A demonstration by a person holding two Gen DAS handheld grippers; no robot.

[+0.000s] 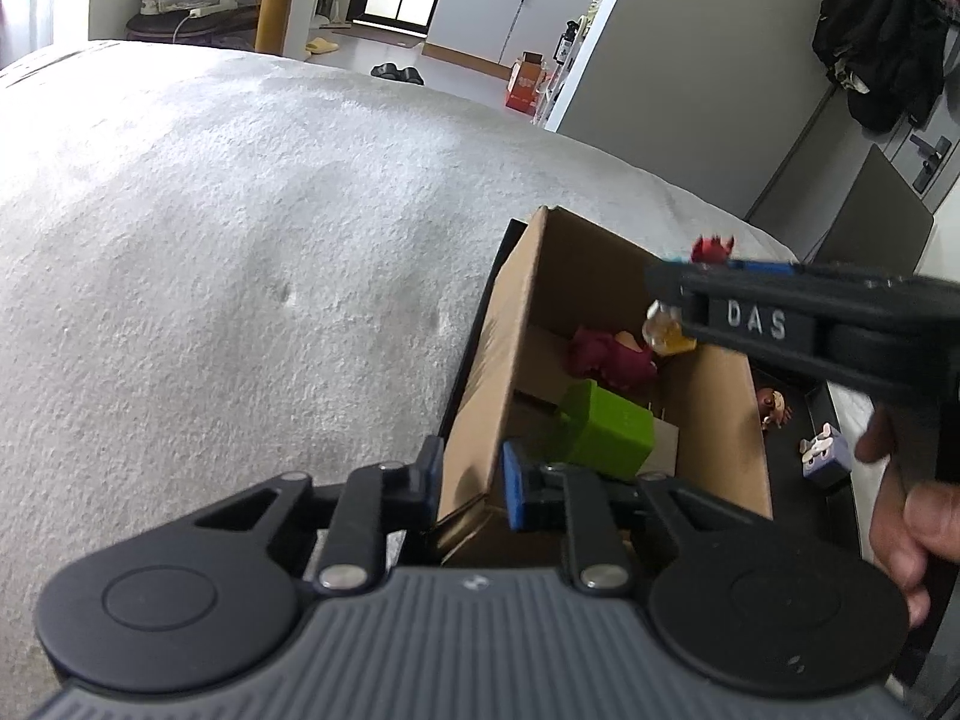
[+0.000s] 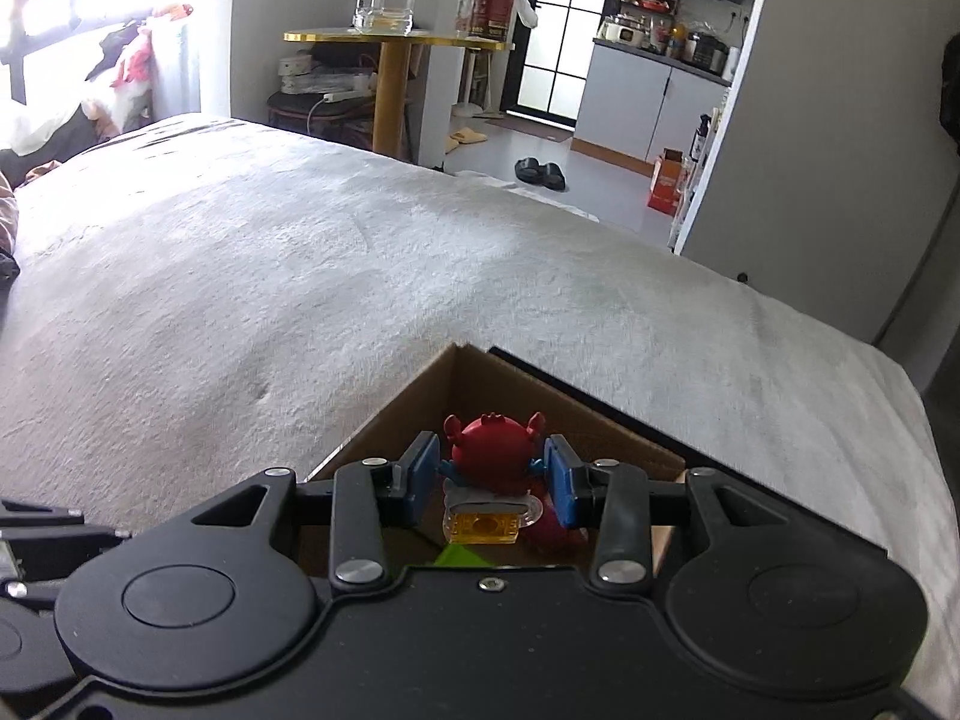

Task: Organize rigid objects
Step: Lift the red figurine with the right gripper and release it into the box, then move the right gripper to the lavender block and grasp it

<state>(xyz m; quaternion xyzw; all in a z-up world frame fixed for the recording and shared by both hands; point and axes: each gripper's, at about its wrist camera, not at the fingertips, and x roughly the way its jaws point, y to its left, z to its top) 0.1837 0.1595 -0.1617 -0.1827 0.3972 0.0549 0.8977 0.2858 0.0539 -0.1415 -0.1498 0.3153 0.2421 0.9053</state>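
Note:
A brown cardboard box (image 1: 504, 324) stands on a grey blanket. My left gripper (image 1: 471, 480) straddles the box's near wall, one blue pad on each side; I cannot tell if it pinches. Inside lie a green block (image 1: 606, 429) and a maroon toy (image 1: 612, 357). My right gripper (image 2: 492, 483) is shut on a red crab figure (image 2: 495, 450) with a clear yellow base (image 2: 485, 525), held over the box (image 2: 390, 426). In the left wrist view the right gripper (image 1: 690, 294) reaches in from the right with the crab figure (image 1: 711, 249).
A brown figure (image 1: 771, 405) and a lilac rabbit block (image 1: 825, 450) lie on a black tray (image 1: 825, 402) right of the box. The blanket (image 2: 300, 300) stretches far and left. A gold side table (image 2: 396, 39) with a glass jar stands beyond.

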